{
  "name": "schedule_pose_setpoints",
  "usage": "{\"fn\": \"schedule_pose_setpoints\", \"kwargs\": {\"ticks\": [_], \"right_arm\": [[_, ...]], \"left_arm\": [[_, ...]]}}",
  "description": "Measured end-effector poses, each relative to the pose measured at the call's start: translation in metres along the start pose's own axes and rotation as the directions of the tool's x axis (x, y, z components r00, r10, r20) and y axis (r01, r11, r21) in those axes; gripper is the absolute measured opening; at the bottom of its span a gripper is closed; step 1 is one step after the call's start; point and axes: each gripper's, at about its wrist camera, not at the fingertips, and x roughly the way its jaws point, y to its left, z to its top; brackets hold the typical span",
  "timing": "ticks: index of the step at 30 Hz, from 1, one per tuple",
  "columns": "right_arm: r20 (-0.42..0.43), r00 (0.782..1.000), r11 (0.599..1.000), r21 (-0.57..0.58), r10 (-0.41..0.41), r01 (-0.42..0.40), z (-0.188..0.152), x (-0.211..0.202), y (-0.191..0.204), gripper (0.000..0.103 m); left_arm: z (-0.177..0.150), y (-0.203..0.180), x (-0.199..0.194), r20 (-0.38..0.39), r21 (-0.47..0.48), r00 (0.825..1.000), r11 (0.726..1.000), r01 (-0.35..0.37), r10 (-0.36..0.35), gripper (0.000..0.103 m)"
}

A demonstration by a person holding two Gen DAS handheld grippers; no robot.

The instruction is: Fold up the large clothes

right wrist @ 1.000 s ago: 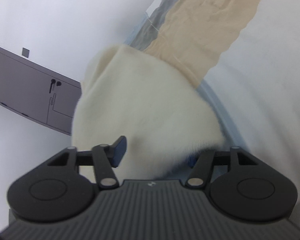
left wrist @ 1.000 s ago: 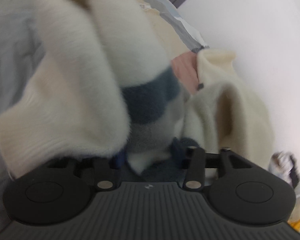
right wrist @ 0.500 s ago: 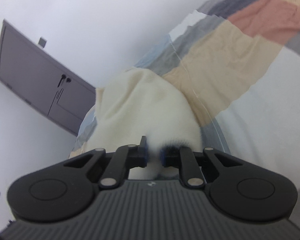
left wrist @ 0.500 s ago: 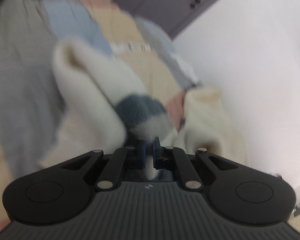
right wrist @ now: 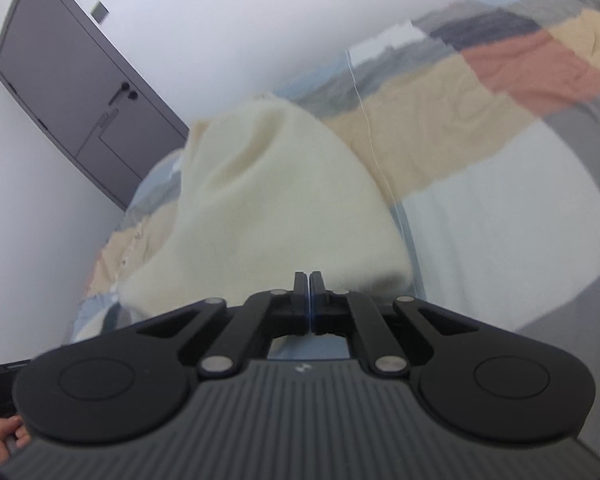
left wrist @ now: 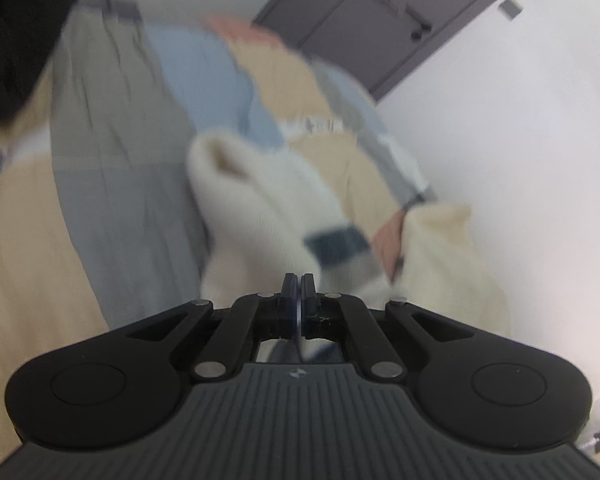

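Over the bed [left wrist: 28, 240], with its patchwork cover [right wrist: 440, 128], both tongs have just gone from spread to pressed together. A second ago each pair stood wide around fluffy knit; now the left tongs [left wrist: 298, 280] show no fabric between their tips, and the cream sweater with its navy stripe [left wrist: 268, 216] trails away ahead of them, blurred. Whether a thin fold is caught lower down I cannot tell. Further right, the right tongs [right wrist: 308, 280] are likewise closed, the sweater's cream bulk [right wrist: 268, 200] bunched just beyond and below them. Both views now take in more of the room, so I judge the garment is being raised to spread for folding.
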Motion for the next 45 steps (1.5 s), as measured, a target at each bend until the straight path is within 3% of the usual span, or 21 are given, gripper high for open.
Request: {"fn": "schedule_pose_setpoints", "kwargs": {"ticks": [3,7,9,11,12,14,17,21,24,29,33,36,40,45], "right_arm": [[-0.04,0.999,1.0,0.018,0.009,-0.008,-0.01,0.004,0.003,0.006],[-0.058,0.998,1.0,0.023,0.009,-0.008,-0.017,0.007,0.01,0.007],[-0.073,0.997,0.999,0.031,0.038,-0.036,-0.02,0.008,0.013,0.008],[-0.092,0.993,0.998,0.025,0.067,-0.065,-0.021,0.011,0.017,0.008],[-0.101,0.992,0.997,0.017,0.073,-0.072,-0.023,0.012,0.019,0.01],[-0.12,0.989,0.996,0.012,0.085,-0.084,-0.025,0.015,0.023,0.02],[-0.144,0.982,0.992,0.046,0.122,-0.117,-0.028,0.02,0.024,0.063],[-0.167,0.971,0.982,0.1,0.173,-0.158,-0.031,0.028,0.022,0.066],[-0.19,0.97,0.98,0.154,0.155,-0.126,-0.033,0.039,0.016,0.07],[-0.222,0.956,0.943,0.312,0.193,-0.118,-0.036,0.07,-0.005,0.07],[-0.167,0.961,0.923,0.354,0.22,-0.15,-0.027,0.084,-0.013,0.07],[-0.093,0.957,0.903,0.369,0.274,-0.223,-0.019,0.087,-0.014,0.071],[0.022,0.919,0.835,0.409,0.394,-0.368,-0.013,0.074,-0.015,0.071],[0.12,0.881,0.776,0.431,0.457,-0.461,-0.009,0.06,-0.018,0.071]], "left_arm": [[-0.008,-0.005,0.022,-0.083,0.036,0.996,0.999,0.035,-0.032,0.002],[-0.017,-0.022,0.022,-0.116,0.129,0.991,0.989,0.077,-0.062,0.003],[-0.023,-0.027,0.023,-0.144,0.144,0.985,0.983,0.114,-0.094,0.009],[-0.029,-0.03,0.025,-0.177,0.135,0.978,0.981,0.138,-0.113,0.04],[-0.032,-0.032,0.027,-0.184,0.131,0.975,0.98,0.149,-0.123,0.046],[-0.038,-0.037,0.03,-0.195,0.142,0.973,0.978,0.155,-0.126,0.052],[-0.047,-0.044,0.035,-0.221,0.15,0.966,0.974,0.169,-0.134,0.055],[-0.056,-0.047,0.044,-0.264,0.129,0.951,0.971,0.201,-0.161,0.058],[-0.066,-0.048,0.052,-0.302,0.102,0.936,0.97,0.221,-0.182,0.063],[-0.084,-0.051,0.07,-0.372,0.076,0.91,0.971,0.227,-0.184,0.066],[-0.088,-0.045,0.084,-0.406,0.0,0.887,0.97,0.241,-0.221,0.066],[-0.085,-0.035,0.093,-0.377,-0.069,0.894,0.97,0.233,-0.241,0.066],[-0.081,-0.026,0.11,-0.347,-0.154,0.897,0.96,0.232,-0.272,0.066],[-0.087,-0.029,0.128,-0.328,-0.164,0.888,0.945,0.282,-0.322,0.066]]}}
